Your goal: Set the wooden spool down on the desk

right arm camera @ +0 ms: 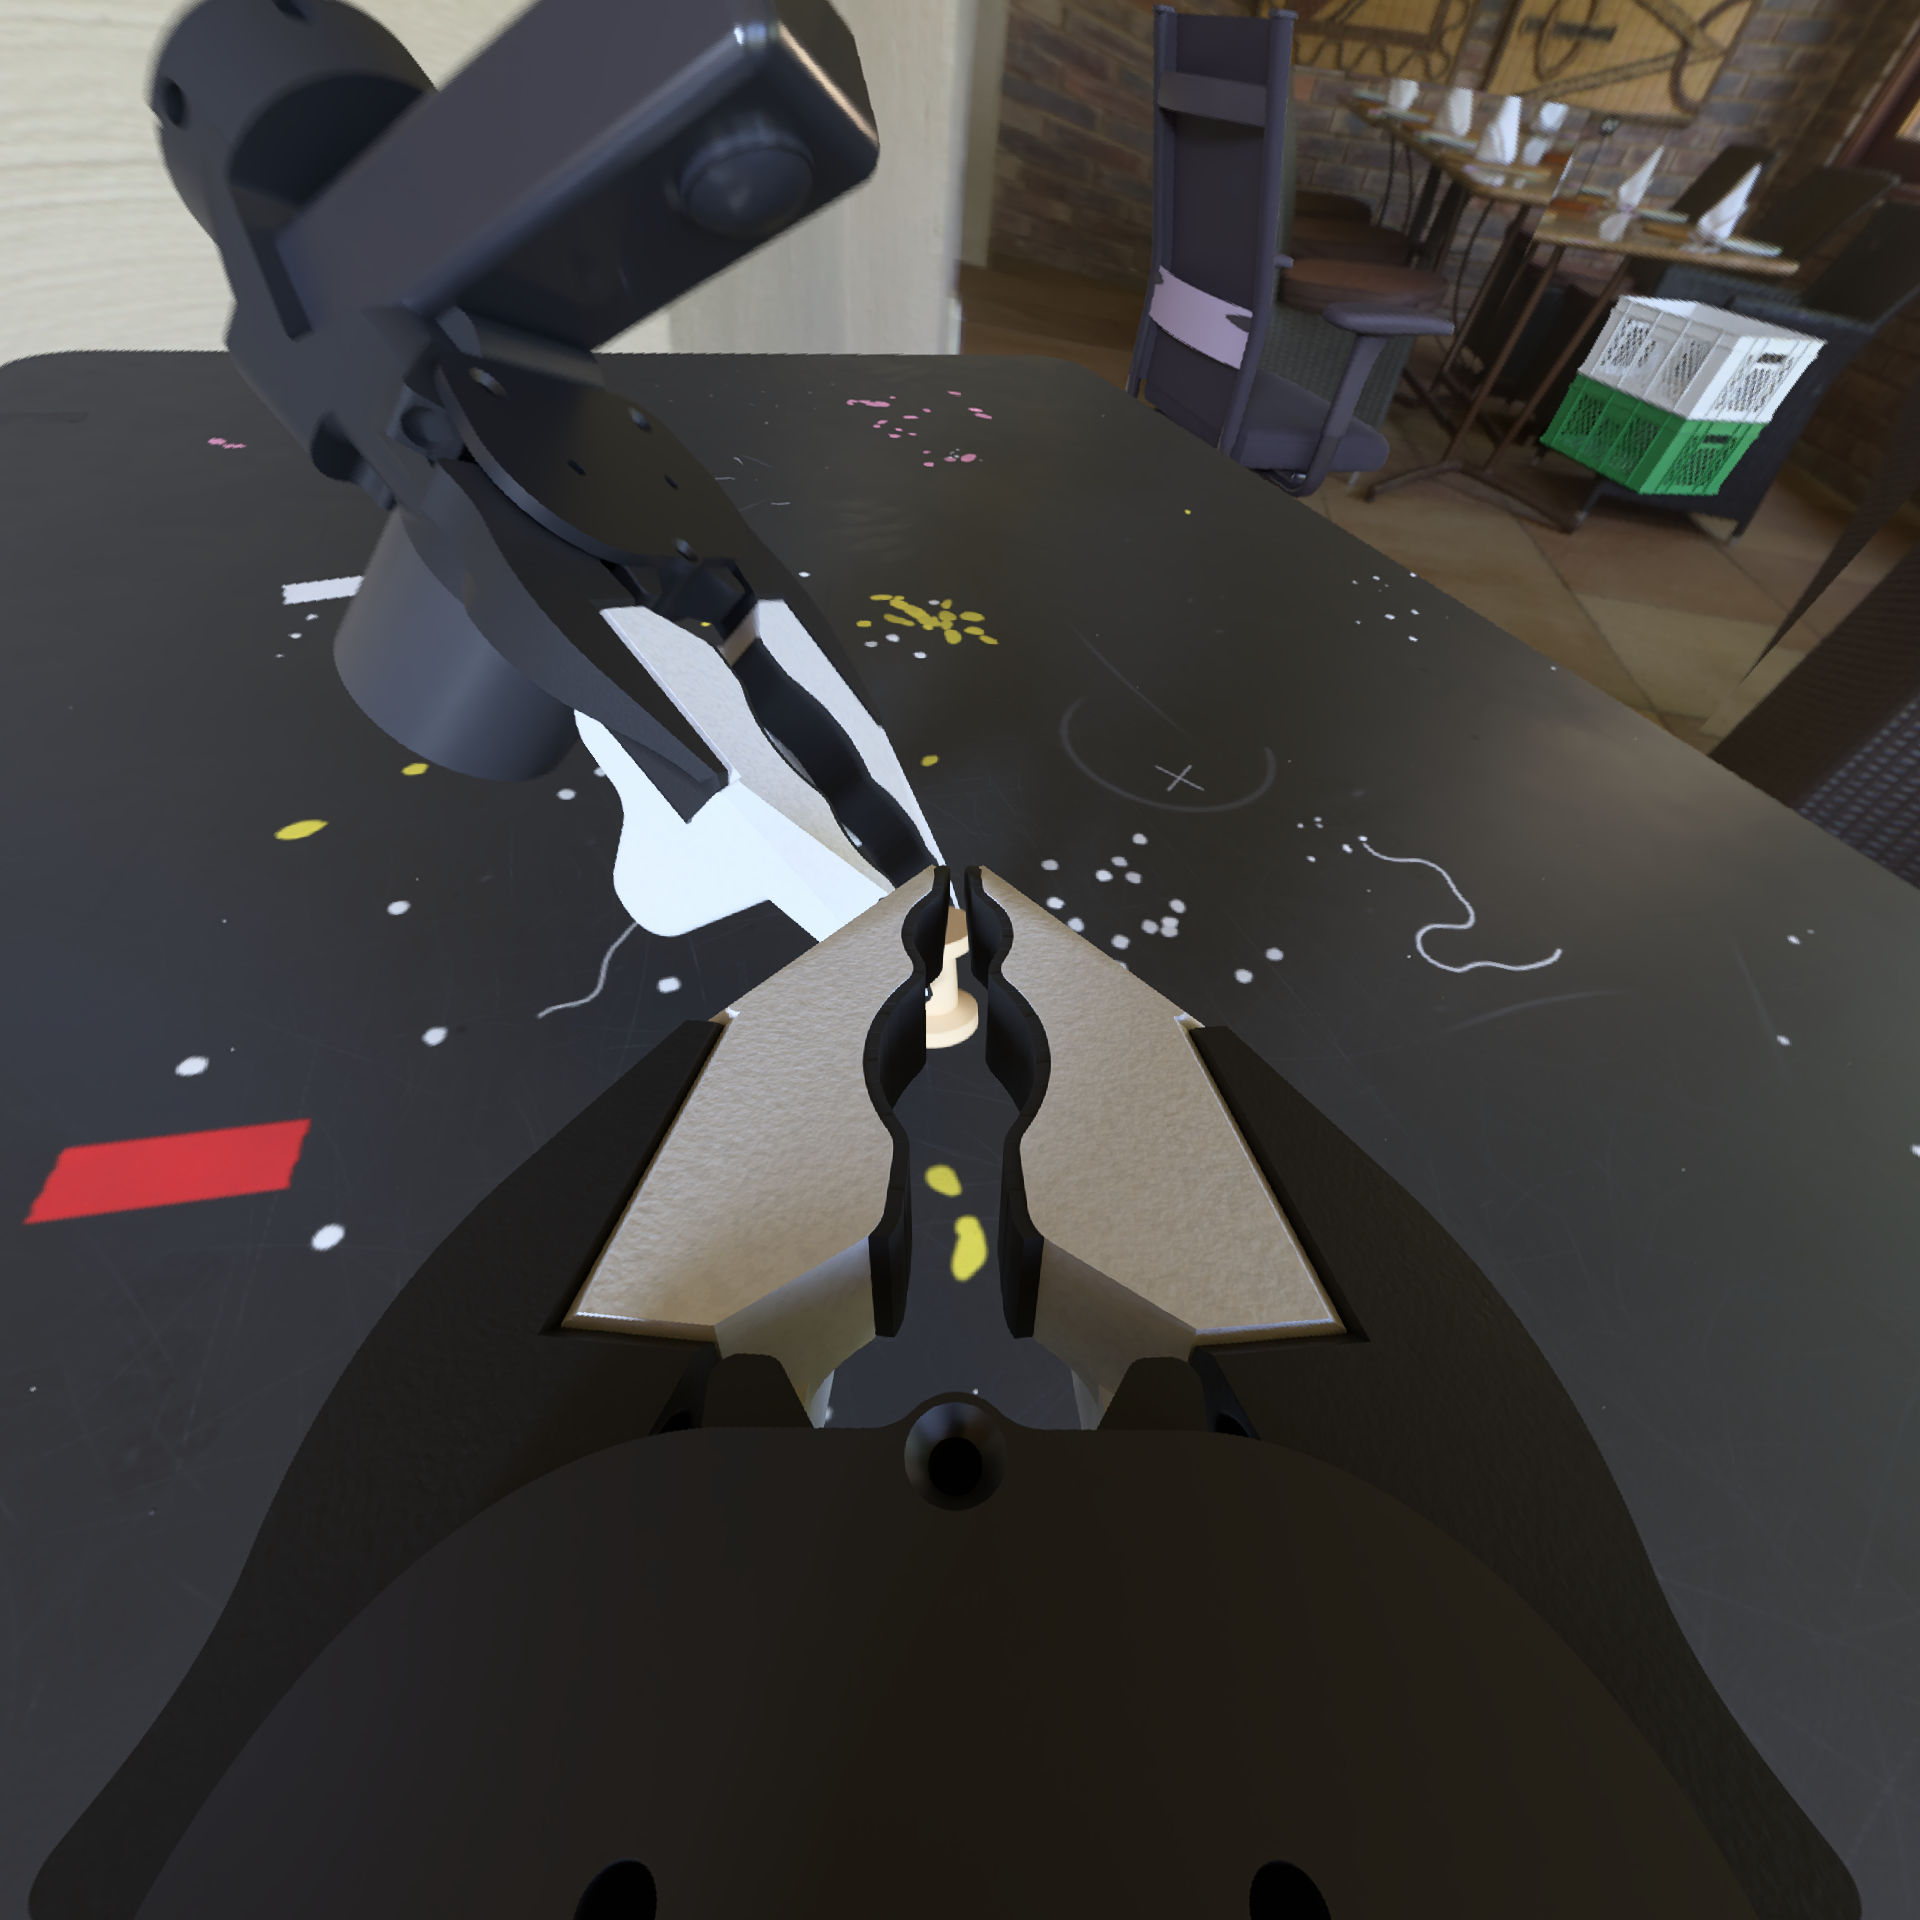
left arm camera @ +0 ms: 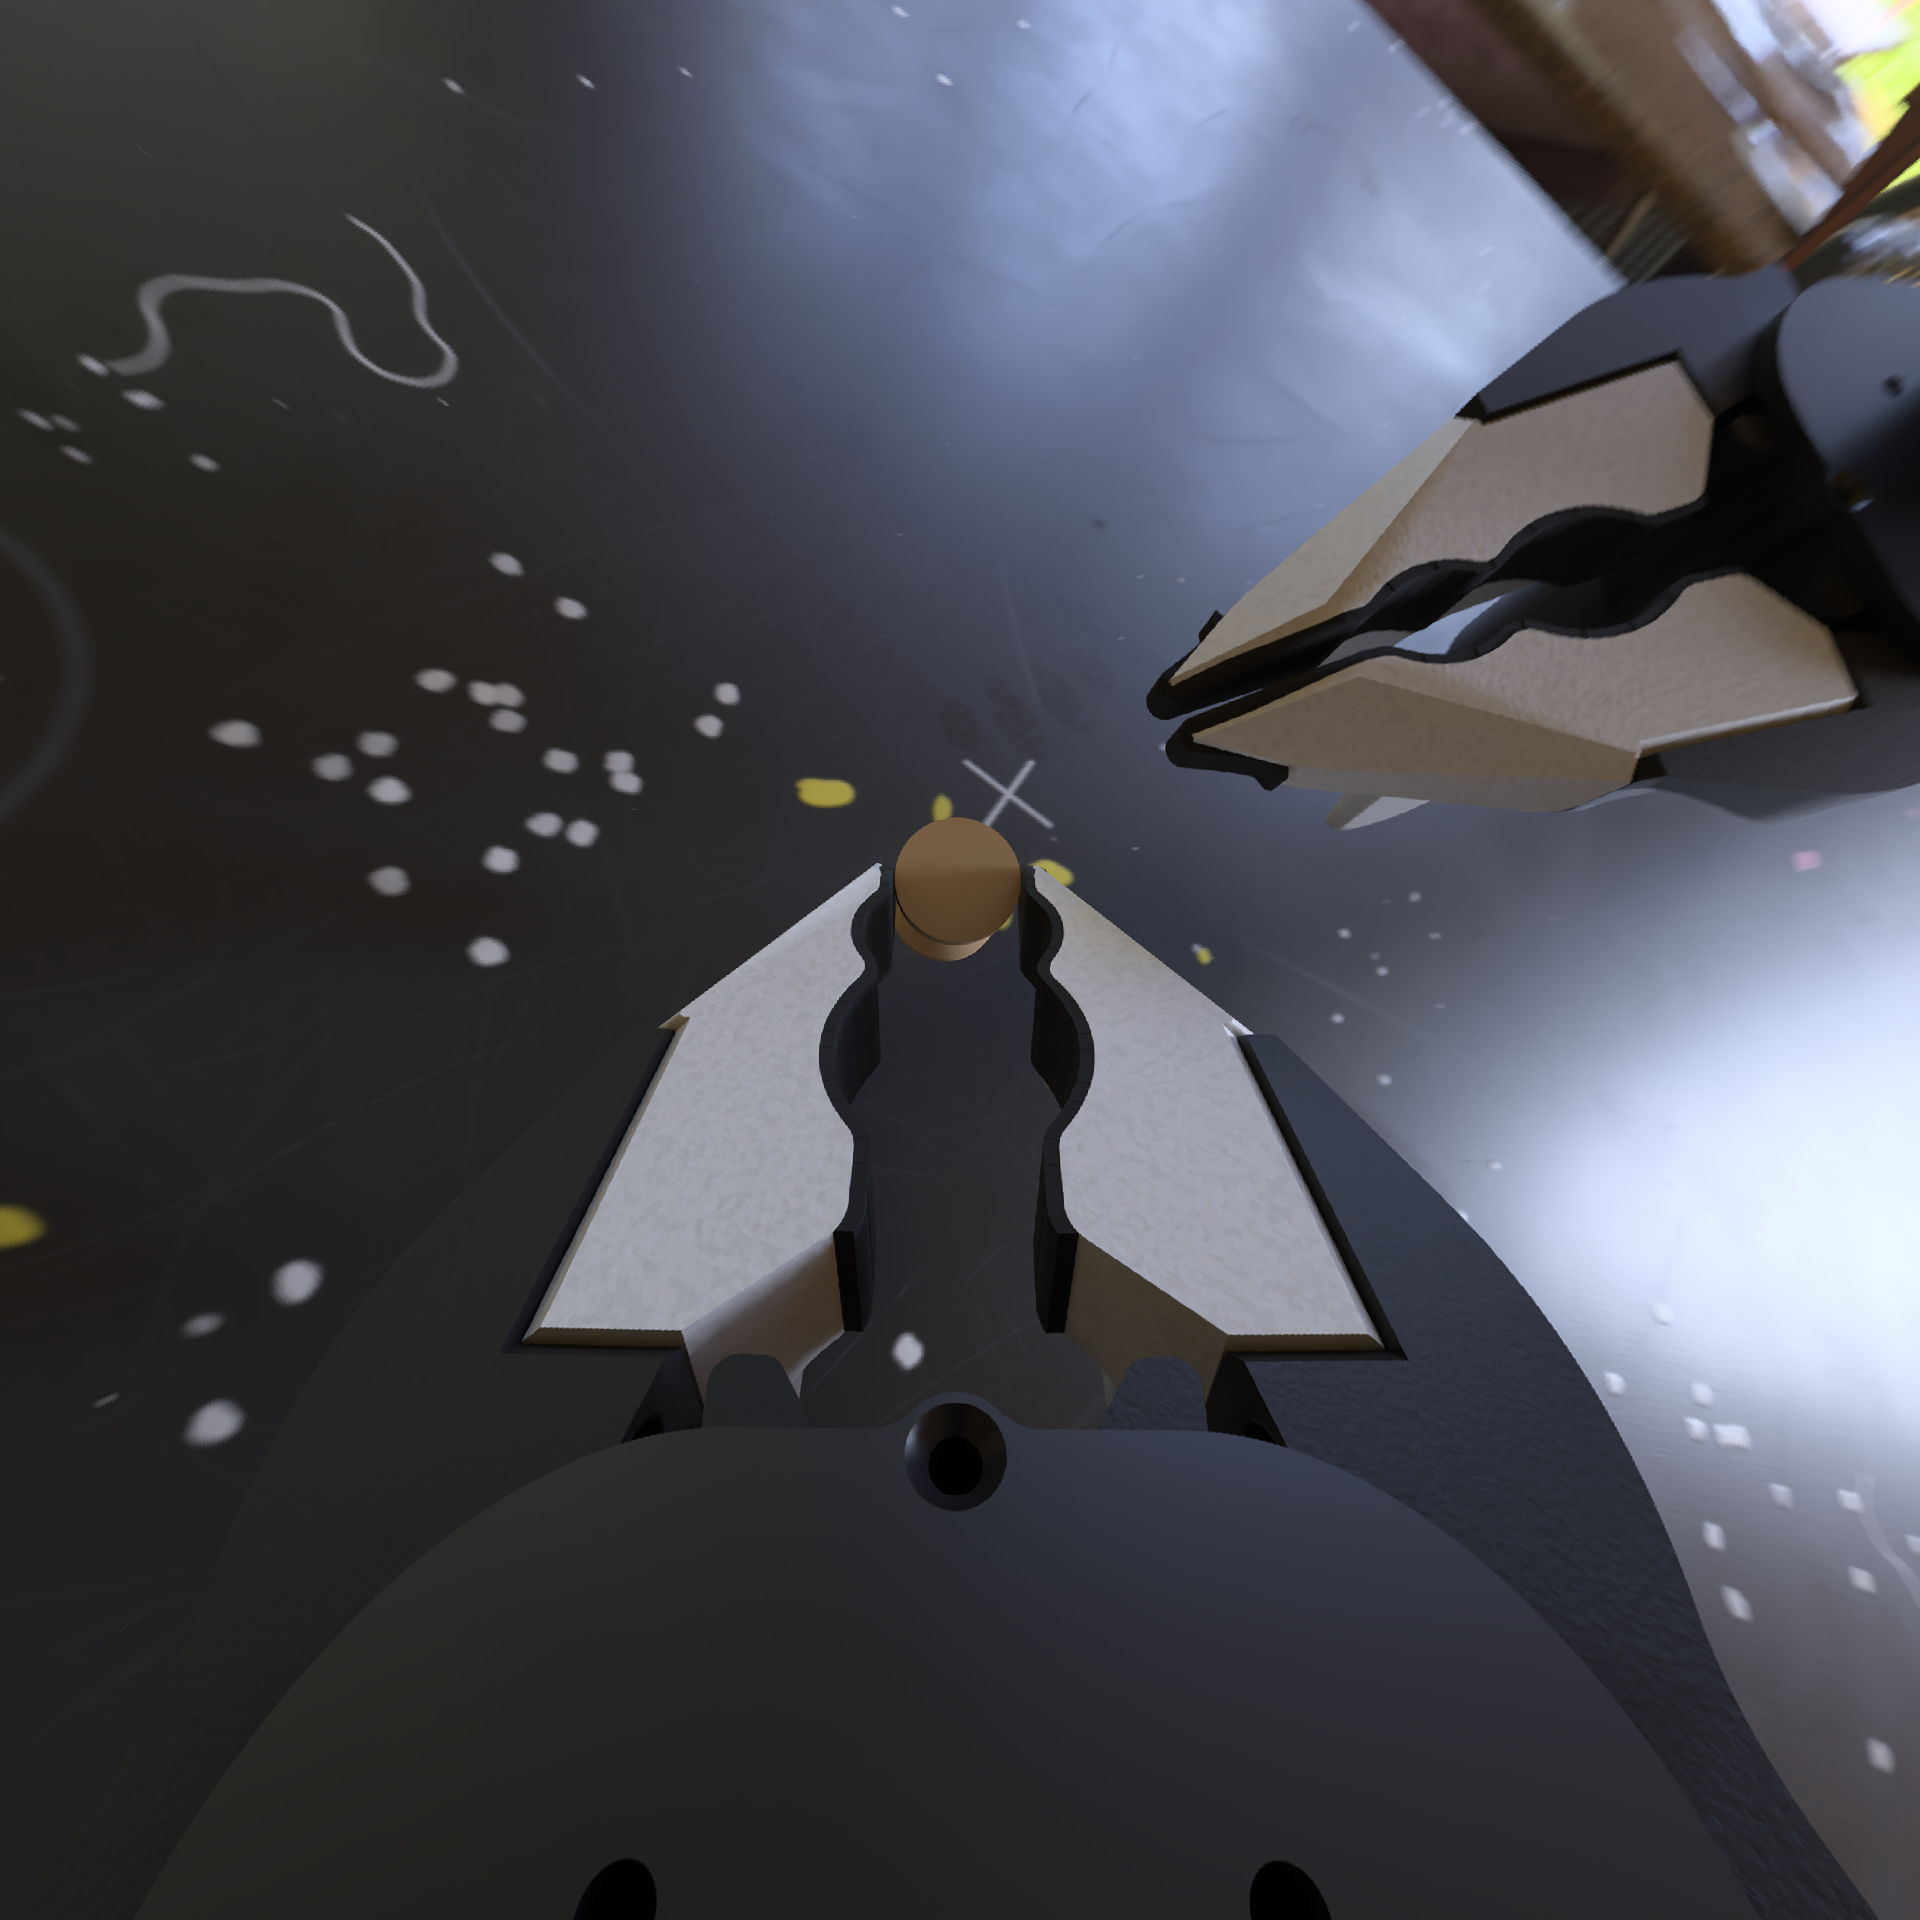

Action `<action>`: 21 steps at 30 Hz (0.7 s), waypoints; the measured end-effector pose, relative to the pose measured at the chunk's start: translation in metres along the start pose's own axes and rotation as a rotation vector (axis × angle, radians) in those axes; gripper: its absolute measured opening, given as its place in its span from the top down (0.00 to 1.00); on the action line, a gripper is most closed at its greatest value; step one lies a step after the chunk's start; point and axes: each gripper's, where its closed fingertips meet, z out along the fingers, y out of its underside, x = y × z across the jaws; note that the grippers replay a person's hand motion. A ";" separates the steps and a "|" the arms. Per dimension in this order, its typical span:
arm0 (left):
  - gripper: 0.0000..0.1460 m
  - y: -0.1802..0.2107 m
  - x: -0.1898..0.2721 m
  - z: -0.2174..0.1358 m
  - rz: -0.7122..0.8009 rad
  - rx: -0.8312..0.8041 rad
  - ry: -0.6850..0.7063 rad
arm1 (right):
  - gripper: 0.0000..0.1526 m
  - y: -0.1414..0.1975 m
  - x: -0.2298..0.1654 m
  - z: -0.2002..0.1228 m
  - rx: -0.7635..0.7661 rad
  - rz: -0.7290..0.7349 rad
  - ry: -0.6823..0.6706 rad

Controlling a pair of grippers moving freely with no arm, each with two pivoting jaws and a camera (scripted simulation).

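Spool (left arm camera: pixel 956 899) sits between the fingertips of the left gripper (left arm camera: pixel 956 904), its round brown top facing that gripper's camera and the fingers closing in on its sides. From the right wrist view the same wooden spool (right arm camera: pixel 951 1003) shows pale through the gap of the right gripper's fingers, upright, with its lower flange at or just above the dark desk (right arm camera: pixel 1455 1143); contact with the surface cannot be confirmed. The left gripper appears to pinch the spool's upper part, though whether the pads truly bear on the wood or stand a hair off is hard to tell. The right gripper (right arm camera: pixel 956 883) is pressed nearly together at its tips and carries nothing; it hangs just beside the spool, on the side away from the white chalk cross (left arm camera: pixel 1008 795).

The step in hand looks like the release. To do it well, the lower flange should rest flat on the desk before the fingers part, so the spool does not drop or tip. Spreading the fingers evenly and slowly would keep either pad from dragging the top flange sideways. Then a straight lift away from the spool, along the fingers' own line, would clear it without a nudge. The right gripper is close enough to the spool that it should hold off.
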 end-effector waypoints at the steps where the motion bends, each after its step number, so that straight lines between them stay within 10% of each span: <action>1: 0.84 -0.001 -0.001 -0.002 0.034 -0.005 -0.042 | 0.98 0.000 0.000 0.000 0.003 -0.011 -0.002; 21: 0.84 0.002 -0.002 0.001 0.024 -0.012 -0.175 | 0.99 0.003 -0.007 0.001 -0.027 -0.132 0.020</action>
